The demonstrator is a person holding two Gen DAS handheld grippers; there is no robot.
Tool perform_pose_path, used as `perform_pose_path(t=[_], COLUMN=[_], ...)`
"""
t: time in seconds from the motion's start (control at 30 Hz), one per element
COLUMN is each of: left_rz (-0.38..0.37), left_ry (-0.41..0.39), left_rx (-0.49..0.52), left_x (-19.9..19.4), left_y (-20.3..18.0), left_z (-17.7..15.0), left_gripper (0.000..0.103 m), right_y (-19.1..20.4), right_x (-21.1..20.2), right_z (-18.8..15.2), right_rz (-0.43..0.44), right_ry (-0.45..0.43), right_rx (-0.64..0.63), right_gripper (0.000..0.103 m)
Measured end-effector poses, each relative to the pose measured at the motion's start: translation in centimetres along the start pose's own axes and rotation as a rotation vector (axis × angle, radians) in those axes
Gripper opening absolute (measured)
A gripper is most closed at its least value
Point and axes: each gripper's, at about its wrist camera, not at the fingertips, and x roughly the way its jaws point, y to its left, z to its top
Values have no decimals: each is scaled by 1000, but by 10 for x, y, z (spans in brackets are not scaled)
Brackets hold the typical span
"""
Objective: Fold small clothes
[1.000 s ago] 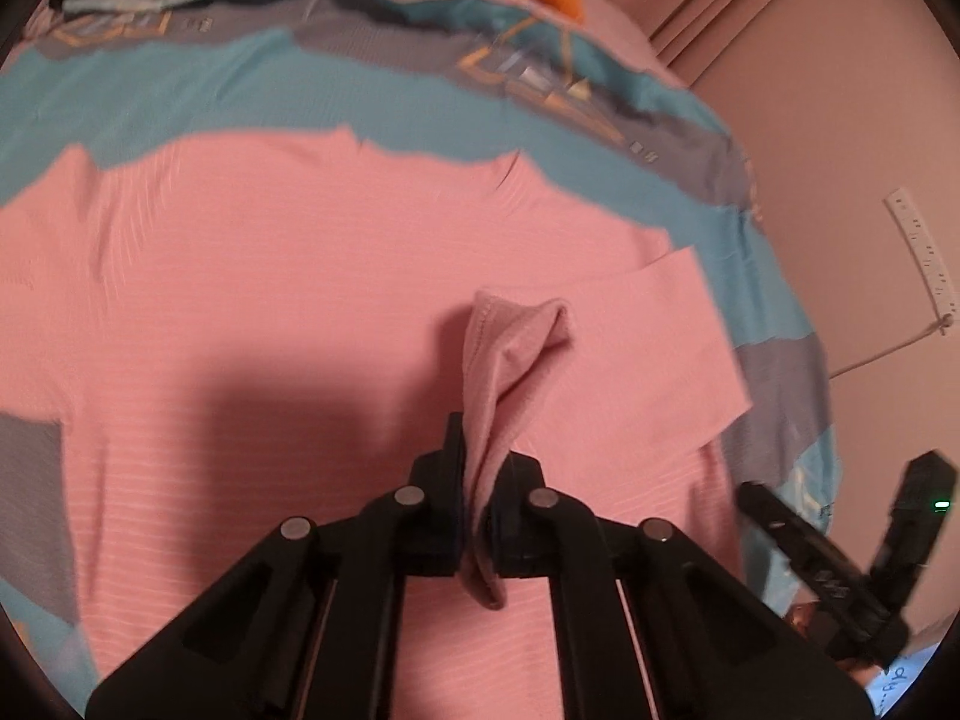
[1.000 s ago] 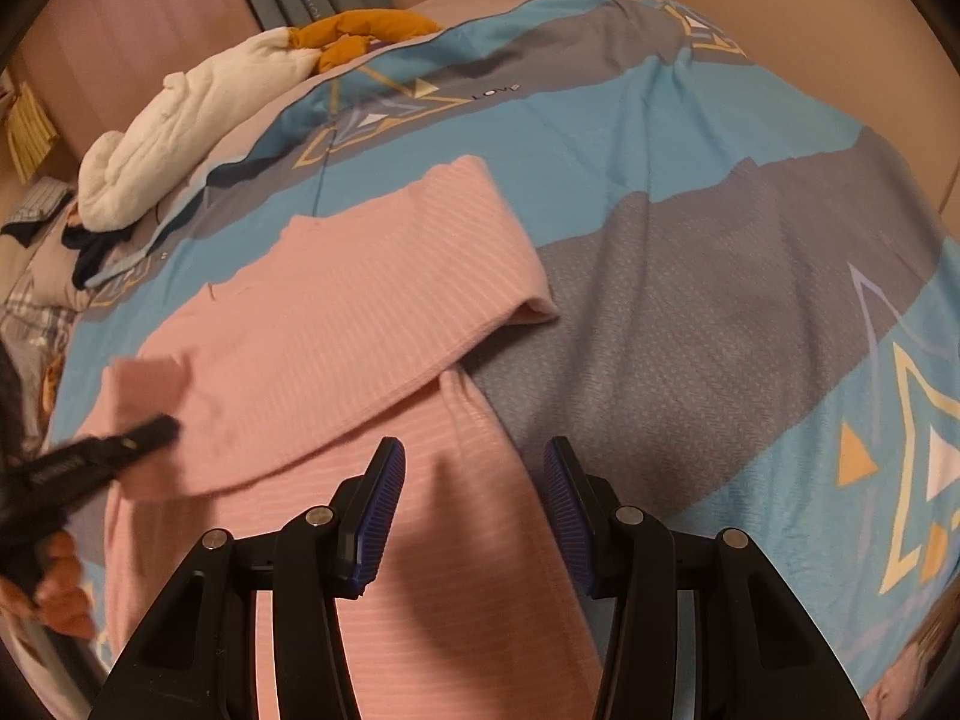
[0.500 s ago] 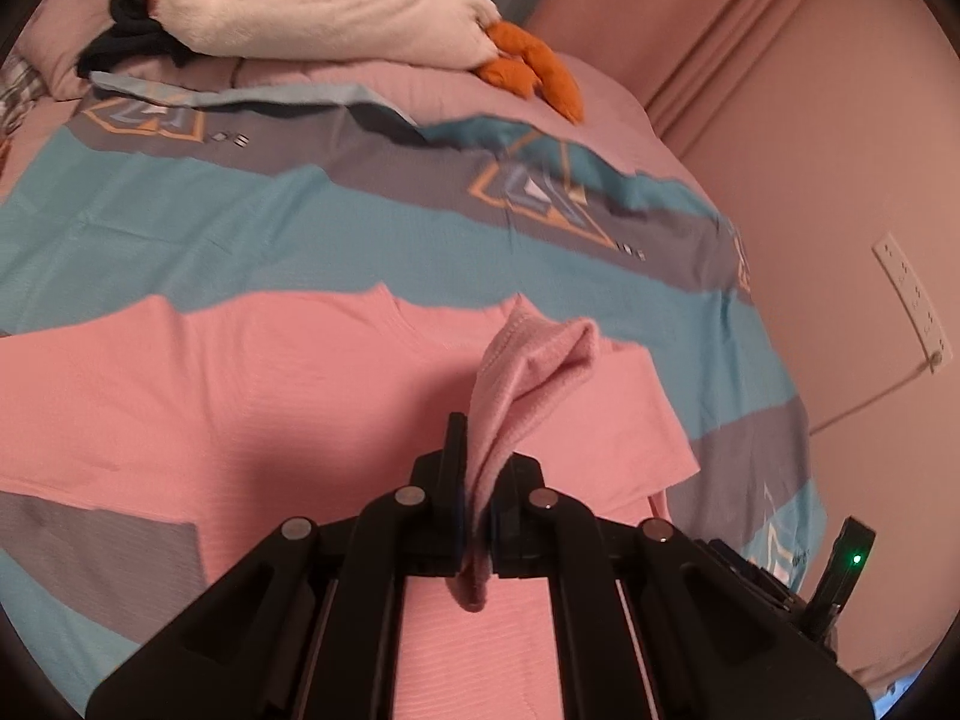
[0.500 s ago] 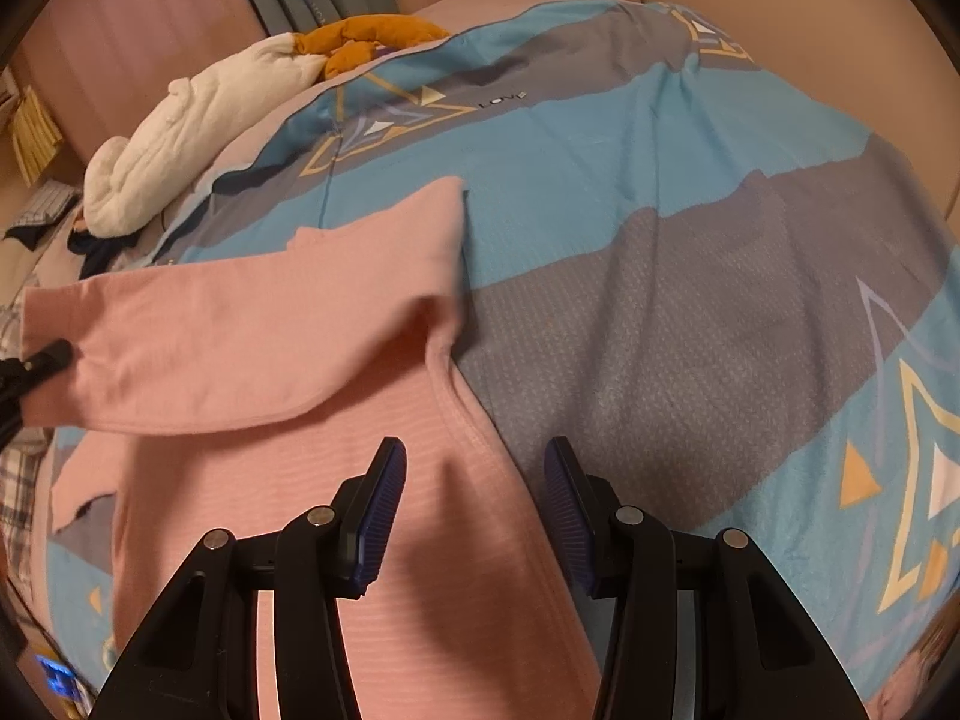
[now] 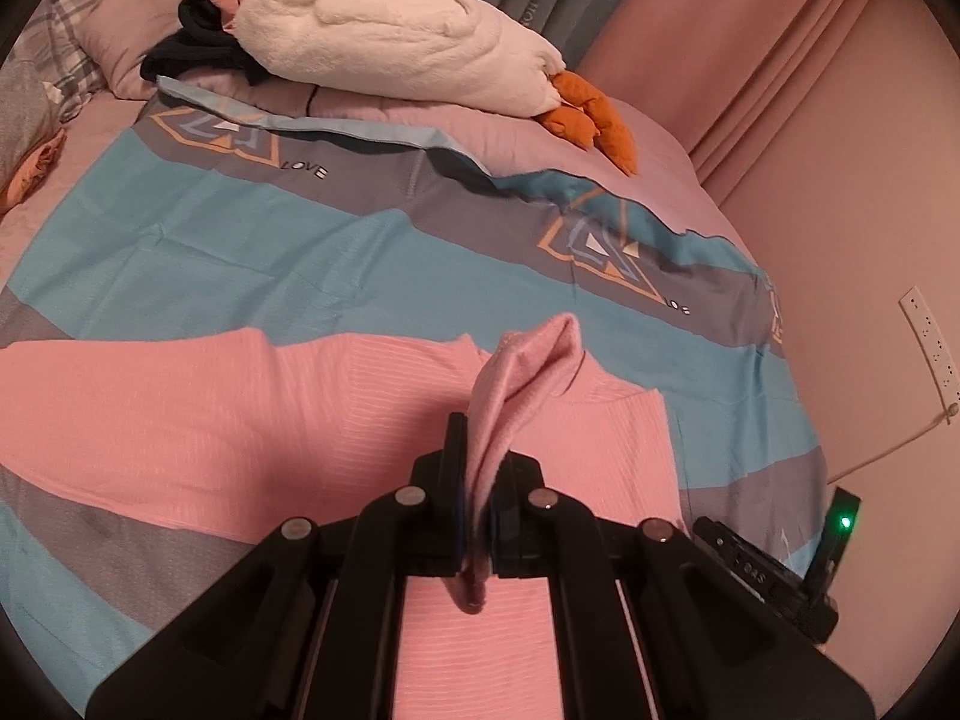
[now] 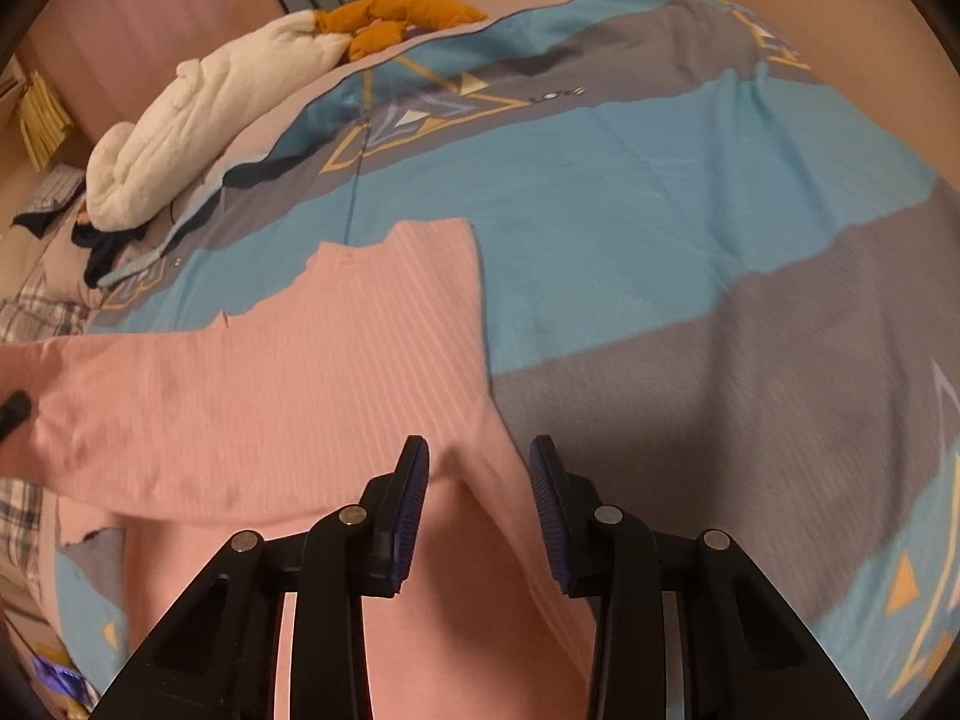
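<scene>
While ribbed, pink top [image 5: 252, 420] bunches in left tool [image 5: 477, 504].

It was a home bedroom: a bed [image 5: 252, 252] spread with a blue-and-grey patterned cover, a plaid pillow [image 5: 90, 18] at its head, a white plush toy [image 5: 390, 42] lying across it, curtains [image 5: 780, 60] along the wall and a wall socket [image 5: 933, 330].
</scene>
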Motion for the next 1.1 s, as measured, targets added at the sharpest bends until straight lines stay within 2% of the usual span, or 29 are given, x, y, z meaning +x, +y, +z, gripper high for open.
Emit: perform_pose_path(t=[0.27, 0.53, 1.1], left_rz=[34, 55, 128], left_ry=[0, 16, 97], left_rx=[-23, -53, -105], left_x=[-3, 2, 31], left_y=[16, 31, 67], left_z=[1, -2, -31], left_gripper=[5, 5, 6], right_y=[14, 15, 16], right_x=[36, 35, 40], right_z=[1, -5, -1], right_rz=[-42, -61, -72], right_ry=[90, 92, 96], right_rx=[-54, -79, -84], right_gripper=[36, 36, 36])
